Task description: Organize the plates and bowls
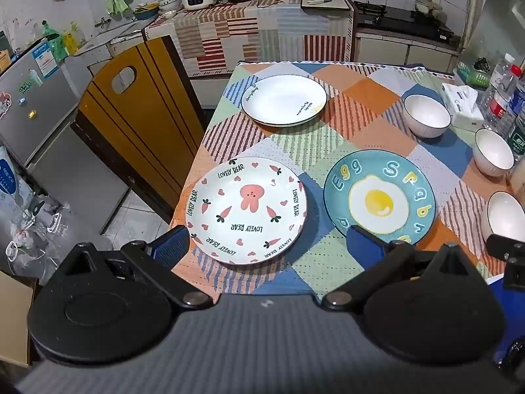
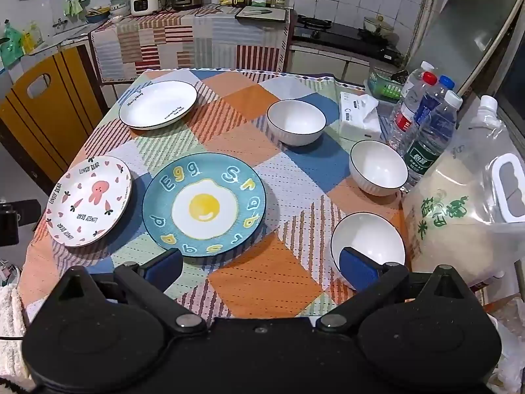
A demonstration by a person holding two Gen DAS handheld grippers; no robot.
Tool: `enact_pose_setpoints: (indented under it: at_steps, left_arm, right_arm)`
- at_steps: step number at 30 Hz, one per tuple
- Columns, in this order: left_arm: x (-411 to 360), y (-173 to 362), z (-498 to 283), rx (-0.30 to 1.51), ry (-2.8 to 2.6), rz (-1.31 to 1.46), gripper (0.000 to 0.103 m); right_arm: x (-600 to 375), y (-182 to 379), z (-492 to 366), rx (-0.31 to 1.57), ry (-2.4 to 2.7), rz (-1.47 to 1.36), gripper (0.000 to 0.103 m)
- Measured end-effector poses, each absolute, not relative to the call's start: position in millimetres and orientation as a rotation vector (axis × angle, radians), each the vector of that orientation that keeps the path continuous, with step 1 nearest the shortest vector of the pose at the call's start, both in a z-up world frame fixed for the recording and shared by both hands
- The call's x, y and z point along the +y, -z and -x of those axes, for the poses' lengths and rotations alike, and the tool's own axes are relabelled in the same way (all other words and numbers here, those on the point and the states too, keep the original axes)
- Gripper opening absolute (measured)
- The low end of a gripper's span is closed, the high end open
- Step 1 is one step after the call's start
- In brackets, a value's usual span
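Three plates lie on the patchwork table: a white bear plate (image 1: 246, 210) (image 2: 88, 200) at the near left, a blue egg plate (image 1: 379, 197) (image 2: 203, 203) beside it, and a plain white plate (image 1: 283, 98) (image 2: 157, 103) at the far left. Three white bowls stand along the right: far (image 1: 426, 115) (image 2: 295, 121), middle (image 1: 493, 151) (image 2: 377, 167), near (image 1: 505, 216) (image 2: 367, 239). My left gripper (image 1: 267, 246) is open and empty above the near edge, in front of the bear plate. My right gripper (image 2: 262, 266) is open and empty, its right finger over the near bowl.
A tissue box (image 2: 359, 113), water bottles (image 2: 426, 124) and a large rice jug (image 2: 466, 210) crowd the table's right edge. A yellow chair (image 1: 137, 111) stands left of the table. A fridge (image 1: 32, 98) is at the far left, and counters with appliances at the back.
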State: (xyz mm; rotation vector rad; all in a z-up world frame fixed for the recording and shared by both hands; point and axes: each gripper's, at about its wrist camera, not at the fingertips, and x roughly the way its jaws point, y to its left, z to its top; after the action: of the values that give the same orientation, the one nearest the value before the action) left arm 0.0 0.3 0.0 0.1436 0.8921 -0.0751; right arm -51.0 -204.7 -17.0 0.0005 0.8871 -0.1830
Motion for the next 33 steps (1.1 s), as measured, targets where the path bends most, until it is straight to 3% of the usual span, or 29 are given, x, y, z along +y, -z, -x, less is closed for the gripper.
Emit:
enact_pose_setpoints:
  at_steps: [33]
  left_arm:
    - [-9,-3,10,0.861,0.180,-0.138,0.102]
  right_arm:
    - [-216,20,57,0.865,0.227,-0.051,0.103]
